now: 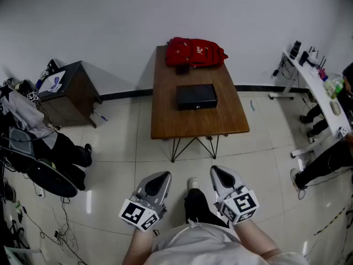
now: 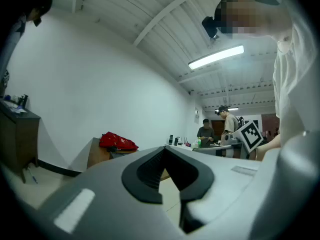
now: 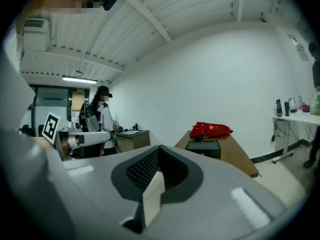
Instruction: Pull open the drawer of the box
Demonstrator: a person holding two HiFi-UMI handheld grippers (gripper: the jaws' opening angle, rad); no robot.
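Box [image 1: 196,96] sat at the middle of the bench [image 1: 165,123], drawer [image 1: 197,105] shut, its front toward the near edge. Left claw [image 1: 160,176] and right claw [image 1: 218,171] were clenched, empty, well short of the bench. The approach called for releasing one claw, meeting the drawer front squarely, then pulling straight back.

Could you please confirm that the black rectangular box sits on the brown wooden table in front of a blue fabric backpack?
Not quite: the fabric backpack is red, not blue, as the head view shows. The black rectangular box does sit on the brown wooden table in front of it.
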